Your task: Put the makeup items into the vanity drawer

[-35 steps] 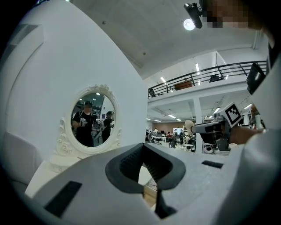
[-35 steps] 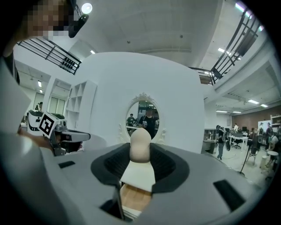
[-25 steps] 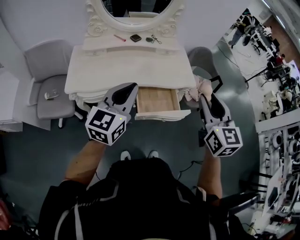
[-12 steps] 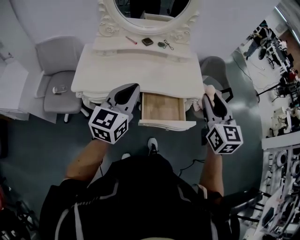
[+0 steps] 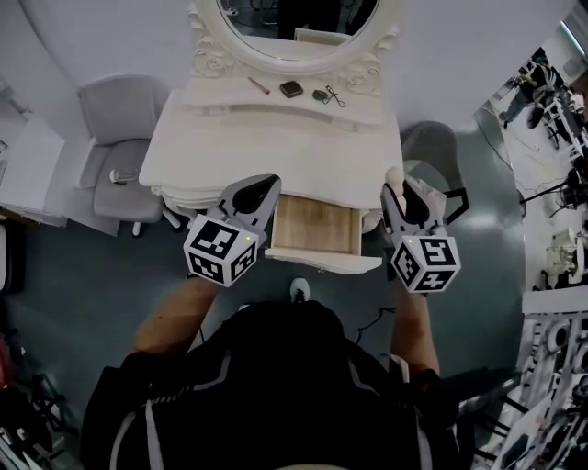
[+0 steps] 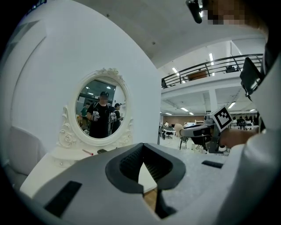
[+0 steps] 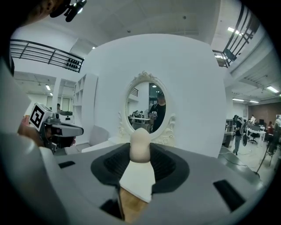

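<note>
Right gripper point(image 7: 140, 154): jaws clamped on a beige egg-shaped makeup sponge point(image 7: 140, 144), whose rounded end pokes out past the tips.
- In the head view the sponge sits just off the right side of the open, wood-bottomed vanity drawer point(image 5: 323, 261).
- It is by the front right corner of the white vanity worktop point(image 5: 276, 138) and is not in the drawer.

Left gripper point(image 6: 142, 148): jaws closed tip to tip, nothing between them. It hangs at the drawer's left front corner, pointing toward the vanity.

The two grippers flank the drawer, one on each side, and are apart from each other.

Raised back shelf under the oval white-framed mirror point(image 5: 294, 27), left to right and near one another:
- a thin red pencil point(image 5: 258, 85)
- a small dark compact point(image 5: 291, 89)
- a metal eyelash curler point(image 5: 329, 95)

Grey padded chair point(image 5: 119, 138) stands beside the vanity's left end. The drawer's wooden floor shows bare.
</note>
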`<action>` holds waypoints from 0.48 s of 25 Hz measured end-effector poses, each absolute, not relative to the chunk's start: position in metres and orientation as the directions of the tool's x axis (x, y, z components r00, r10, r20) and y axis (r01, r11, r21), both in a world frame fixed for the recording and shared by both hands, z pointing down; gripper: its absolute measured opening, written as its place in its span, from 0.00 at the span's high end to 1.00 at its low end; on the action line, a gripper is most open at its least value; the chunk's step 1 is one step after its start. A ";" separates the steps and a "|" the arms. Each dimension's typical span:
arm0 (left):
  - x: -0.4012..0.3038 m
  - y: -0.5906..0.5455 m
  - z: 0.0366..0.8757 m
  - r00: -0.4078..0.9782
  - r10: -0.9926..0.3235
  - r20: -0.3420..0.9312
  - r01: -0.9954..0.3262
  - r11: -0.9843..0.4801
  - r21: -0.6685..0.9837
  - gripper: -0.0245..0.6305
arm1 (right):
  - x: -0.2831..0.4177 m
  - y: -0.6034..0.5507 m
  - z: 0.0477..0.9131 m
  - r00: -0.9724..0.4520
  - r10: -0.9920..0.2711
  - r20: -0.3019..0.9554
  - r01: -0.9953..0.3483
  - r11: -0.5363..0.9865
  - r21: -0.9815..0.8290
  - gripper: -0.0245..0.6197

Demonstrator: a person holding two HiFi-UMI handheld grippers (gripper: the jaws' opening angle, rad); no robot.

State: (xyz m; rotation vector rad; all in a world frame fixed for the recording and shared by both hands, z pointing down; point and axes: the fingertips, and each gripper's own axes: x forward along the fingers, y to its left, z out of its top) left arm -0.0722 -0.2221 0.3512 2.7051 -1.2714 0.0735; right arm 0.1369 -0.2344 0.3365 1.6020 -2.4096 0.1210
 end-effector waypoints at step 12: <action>-0.050 -0.248 0.411 0.574 -0.781 0.247 -0.817 -0.567 0.106 0.96 | 0.147 -0.293 0.428 -0.437 -0.807 0.398 -0.860 0.505 0.078 0.73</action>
